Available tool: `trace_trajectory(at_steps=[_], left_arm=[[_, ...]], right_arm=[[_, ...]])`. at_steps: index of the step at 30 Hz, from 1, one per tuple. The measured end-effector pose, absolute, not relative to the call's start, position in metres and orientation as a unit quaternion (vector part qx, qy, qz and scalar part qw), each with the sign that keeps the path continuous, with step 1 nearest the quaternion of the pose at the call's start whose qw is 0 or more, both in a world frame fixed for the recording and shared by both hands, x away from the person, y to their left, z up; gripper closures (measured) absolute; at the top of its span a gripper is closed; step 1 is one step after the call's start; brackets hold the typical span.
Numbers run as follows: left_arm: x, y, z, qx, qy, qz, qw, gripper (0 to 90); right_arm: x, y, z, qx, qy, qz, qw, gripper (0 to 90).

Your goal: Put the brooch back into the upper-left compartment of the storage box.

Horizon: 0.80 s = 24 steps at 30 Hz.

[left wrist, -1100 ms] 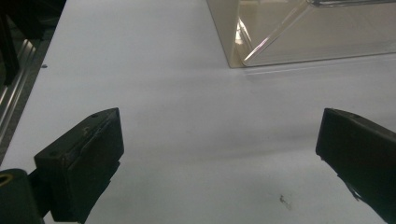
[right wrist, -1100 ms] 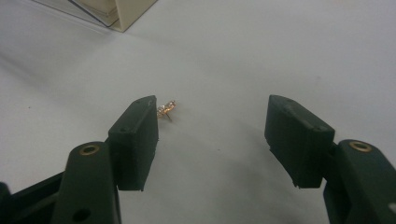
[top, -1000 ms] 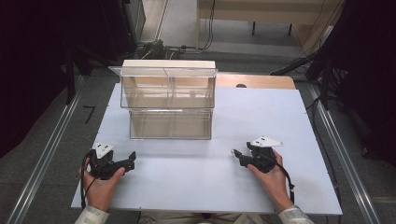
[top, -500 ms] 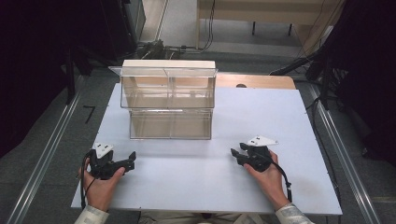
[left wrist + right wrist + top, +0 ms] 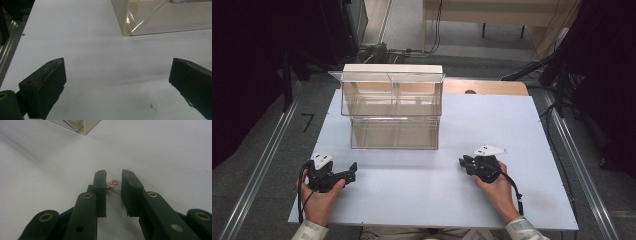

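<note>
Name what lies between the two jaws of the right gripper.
A small sparkly gold ornament lies on the white table between the right gripper's jaws, which have just been closing; the right gripper view shows it.

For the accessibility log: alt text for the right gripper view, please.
The right gripper has just been closing around a small sparkly gold trinket lying on the white table, a narrow gap left between its jaws. A clear box's corner sits beyond.

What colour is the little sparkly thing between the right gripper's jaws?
Gold with pinkish glittering stones, best seen in the right gripper view.
</note>
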<state>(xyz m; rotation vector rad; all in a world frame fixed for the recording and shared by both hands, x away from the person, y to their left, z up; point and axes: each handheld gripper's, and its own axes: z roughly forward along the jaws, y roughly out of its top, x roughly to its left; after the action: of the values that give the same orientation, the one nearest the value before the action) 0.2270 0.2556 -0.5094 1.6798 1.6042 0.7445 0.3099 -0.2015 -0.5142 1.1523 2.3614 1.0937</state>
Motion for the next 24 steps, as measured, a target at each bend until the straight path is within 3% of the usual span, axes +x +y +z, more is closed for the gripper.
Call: trace_trajectory(at_steps=[12, 24], left_arm=[[0.2267, 0.2563, -0.5094, 0.646, 0.618, 0.288, 0.345, 1.9], [0.2259, 0.2574, -0.5089, 0.644, 0.618, 0.288, 0.346, 1.9]], right_arm=[[0.3073, -0.2016, -0.5126, 0.392, 0.825, 0.384, 0.136, 86.2], [0.3049, -0.2036, -0.5083, 0.392, 0.822, 0.391, 0.134, 86.8]])
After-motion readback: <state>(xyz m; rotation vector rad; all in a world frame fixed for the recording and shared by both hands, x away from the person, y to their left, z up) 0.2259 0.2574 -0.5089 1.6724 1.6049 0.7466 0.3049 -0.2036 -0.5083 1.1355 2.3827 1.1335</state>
